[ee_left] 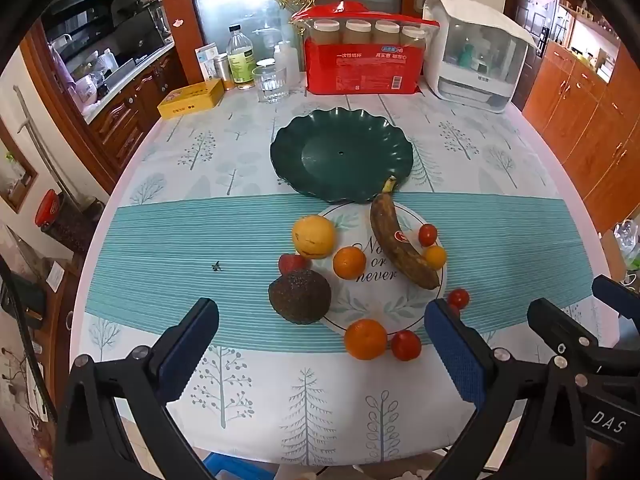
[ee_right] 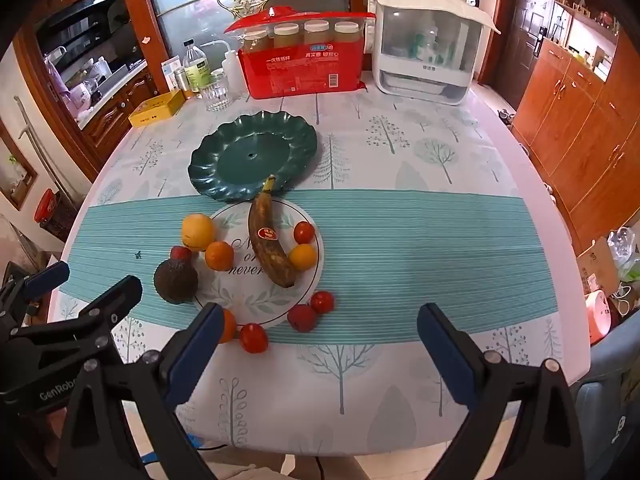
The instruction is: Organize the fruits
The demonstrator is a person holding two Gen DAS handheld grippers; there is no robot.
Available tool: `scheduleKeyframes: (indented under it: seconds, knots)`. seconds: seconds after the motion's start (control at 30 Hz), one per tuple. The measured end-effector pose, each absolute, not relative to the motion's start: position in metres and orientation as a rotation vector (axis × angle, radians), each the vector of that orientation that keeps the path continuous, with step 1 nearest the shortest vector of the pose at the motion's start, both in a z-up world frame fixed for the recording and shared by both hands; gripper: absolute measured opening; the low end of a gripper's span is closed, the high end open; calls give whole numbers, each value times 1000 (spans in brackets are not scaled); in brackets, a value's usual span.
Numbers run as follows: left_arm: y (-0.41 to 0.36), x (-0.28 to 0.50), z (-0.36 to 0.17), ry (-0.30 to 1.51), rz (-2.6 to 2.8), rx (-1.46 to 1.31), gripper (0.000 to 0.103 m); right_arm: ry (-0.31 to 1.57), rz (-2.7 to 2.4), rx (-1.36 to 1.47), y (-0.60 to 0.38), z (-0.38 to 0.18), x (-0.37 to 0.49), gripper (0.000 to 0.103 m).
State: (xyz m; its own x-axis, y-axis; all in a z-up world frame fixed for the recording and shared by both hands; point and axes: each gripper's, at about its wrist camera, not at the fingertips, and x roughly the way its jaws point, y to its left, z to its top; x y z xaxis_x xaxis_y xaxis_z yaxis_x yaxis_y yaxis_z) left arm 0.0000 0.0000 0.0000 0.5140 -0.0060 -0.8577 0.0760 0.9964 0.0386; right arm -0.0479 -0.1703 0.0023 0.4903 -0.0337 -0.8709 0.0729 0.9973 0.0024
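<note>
Hovering low over the near table edge, both grippers are gaping wide and holding nothing.

Left gripper point(ee_left: 320, 344) is pointing at the overripe brown banana point(ee_left: 402, 246) at frame centre, its stem touching the dark green scalloped plate point(ee_left: 304, 136); right gripper point(ee_right: 320, 344) is hanging lower right of it.

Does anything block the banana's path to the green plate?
Nothing visible does. The banana lies just in front of the green plate, its stem tip already at the near rim, and the plate holds nothing. Both grippers hang open, apart from the fruit.
</note>
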Motion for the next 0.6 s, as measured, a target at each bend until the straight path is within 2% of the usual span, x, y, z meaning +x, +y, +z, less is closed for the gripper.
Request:
scheduleKeyframes:
  seconds: [0.6]
  knots:
    - [0,-3,1,1034,-53,69,102,1041,-57,40,-172,5,-51,98]
